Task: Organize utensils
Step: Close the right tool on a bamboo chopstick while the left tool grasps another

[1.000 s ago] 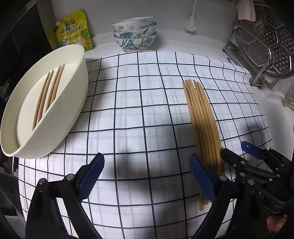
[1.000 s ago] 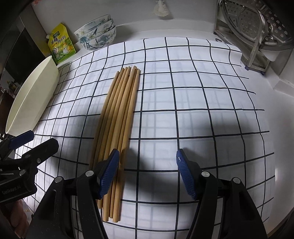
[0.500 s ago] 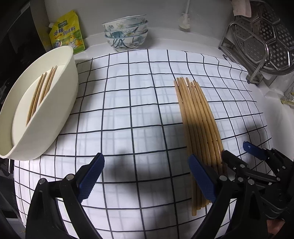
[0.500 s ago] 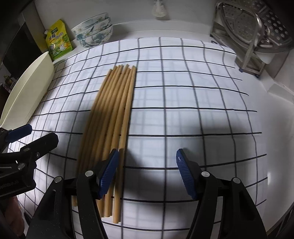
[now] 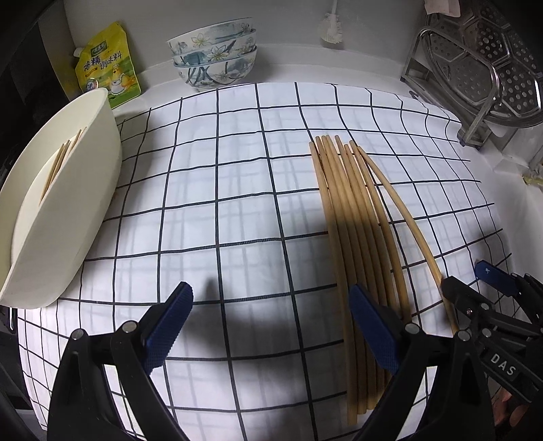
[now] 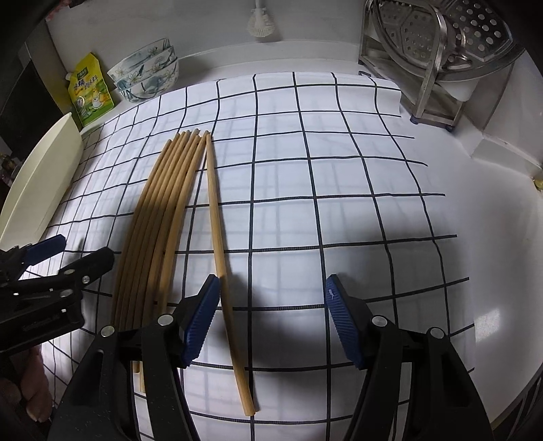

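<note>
White cloth [image 6: 339, 217] with black grid lines, spread over a pale kitchen counter against a white wall.

Right gripper [image 6: 271, 319]: jaws spread wide, holding nothing. Left blue pad close against one single chopstick [image 6: 217, 237], which lies between the two pads, angled away from the rest at its near end, far tip still meeting the bundle.

Bundle of chopsticks [image 6: 159, 217]: tan, round, plain wood, packed side by side on the cloth, just left of the single stick.

Left gripper [image 5: 268, 322]: jaws likewise wide, nothing held. Right pad above the near part of the bundle; contact cannot be told. White lettering "DAS" readable on the right gripper body as seen from the left wrist view.

Cream oval bowl [image 5: 85, 203] at the left edge of the cloth, well apart from the bundle, with several more chopsticks [image 5: 59, 163] inside.

Behind the cloth: stack of floral bowls [image 5: 215, 56]; yellow seasoning pouch [image 5: 107, 68] with Chinese characters and a cartoon chick; white brush [image 5: 331, 29] on the wall; steel rack [image 5: 475, 68] with perforated steamer plates at far right.
</note>
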Demonstrator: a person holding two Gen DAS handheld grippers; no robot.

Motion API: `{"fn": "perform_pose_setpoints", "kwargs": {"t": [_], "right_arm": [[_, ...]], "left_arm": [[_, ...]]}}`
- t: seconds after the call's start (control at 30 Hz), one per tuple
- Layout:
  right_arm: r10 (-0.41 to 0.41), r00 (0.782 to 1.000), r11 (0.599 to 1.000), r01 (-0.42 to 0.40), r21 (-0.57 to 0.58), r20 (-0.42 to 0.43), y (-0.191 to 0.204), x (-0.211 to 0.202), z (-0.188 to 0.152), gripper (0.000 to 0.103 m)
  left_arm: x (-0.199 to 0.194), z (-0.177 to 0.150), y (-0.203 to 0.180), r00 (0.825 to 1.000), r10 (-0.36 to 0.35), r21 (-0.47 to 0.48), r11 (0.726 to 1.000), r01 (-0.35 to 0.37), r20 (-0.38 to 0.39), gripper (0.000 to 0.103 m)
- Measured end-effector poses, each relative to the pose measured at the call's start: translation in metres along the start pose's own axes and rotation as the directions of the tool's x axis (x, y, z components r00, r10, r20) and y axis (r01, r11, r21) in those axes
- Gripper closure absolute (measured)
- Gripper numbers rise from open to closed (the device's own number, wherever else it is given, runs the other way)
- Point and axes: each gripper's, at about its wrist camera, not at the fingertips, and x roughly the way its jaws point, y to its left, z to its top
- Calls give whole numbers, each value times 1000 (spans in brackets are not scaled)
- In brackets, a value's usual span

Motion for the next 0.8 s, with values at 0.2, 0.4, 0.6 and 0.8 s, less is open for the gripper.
{"fn": "perform_pose_setpoints", "kwargs": {"t": [0.2, 0.4, 0.6, 0.8], "right_arm": [[6, 1000, 1000, -6, -12, 1, 3, 0, 1, 41], [3, 1000, 1000, -3, -29, 3, 7, 1, 2, 41], [-23, 1000, 997, 24, -70, 11, 12, 5, 5, 41], [-48, 998, 991, 52, -120, 32, 19, 12, 9, 42]], "left_arm": [[8, -1, -5, 1000, 19, 17, 1000, -19, -12, 12], [12, -6, -1, 998, 48, 17, 999, -47, -27, 8], [12, -5, 5, 998, 60, 3, 998, -60, -25, 8], [14, 3, 3, 998, 60, -5, 998, -60, -8, 17]]}}
